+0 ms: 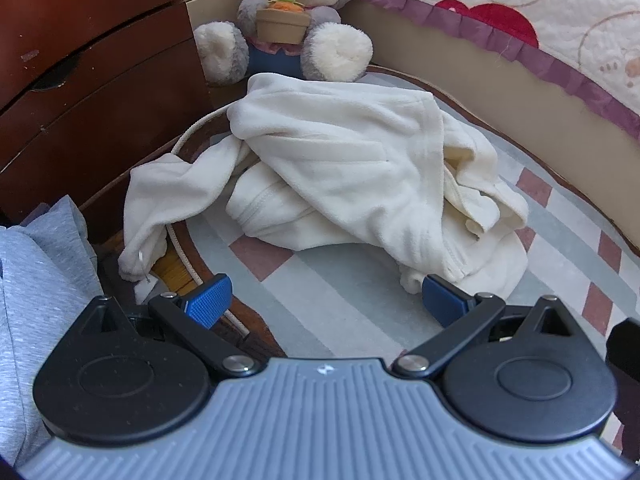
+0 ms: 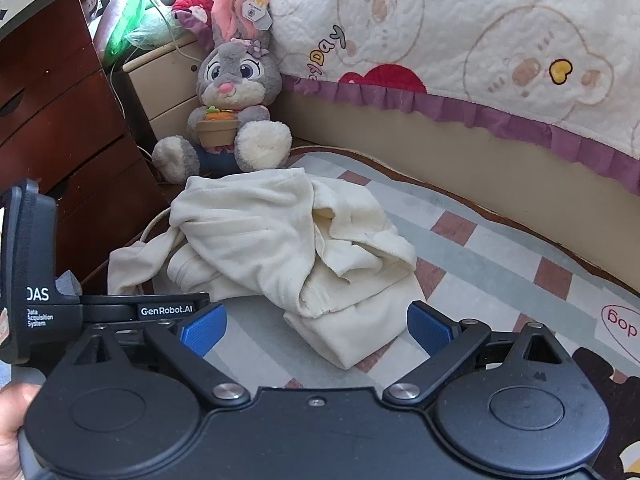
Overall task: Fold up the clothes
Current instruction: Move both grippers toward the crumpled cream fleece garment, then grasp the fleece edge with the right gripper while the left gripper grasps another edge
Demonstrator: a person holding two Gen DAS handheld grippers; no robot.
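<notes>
Left wrist view: the left gripper (image 1: pixel 326 300) hangs low over a round checked rug (image 1: pixel 344 304) with its blue-padded fingers spread wide and nothing between them. Just ahead lies the task's thing, a cream fleece garment (image 1: pixel 340 176), bunched in a loose heap with layers lapped over one another and one limp part, perhaps a sleeve, trailing off the rug's corded edge towards a dark wooden chest of drawers (image 1: pixel 88 64). The heap is crumpled rather than squared, so it does not lie folded. The right blue fingertip sits just beside the nearest hem, likely placed to take an edge. A grey plush rabbit holding a toy flowerpot (image 1: pixel 292 20) sits behind the heap, its head cut off by the frame. A grey marl cloth (image 1: pixel 36 280) fills the lower left; what it is I cannot tell.

Right wrist view: the right gripper (image 2: pixel 316 328) is likewise wide apart and empty, its fingers flanking the heap's near corner without gripping it. The left gripper's body juts in at left, hiding the trailing part's end. A quilted bedspread with a purple frill (image 2: pixel 460 60) hangs over the bed side behind. The garment's collar, front and type are buried in folds.
</notes>
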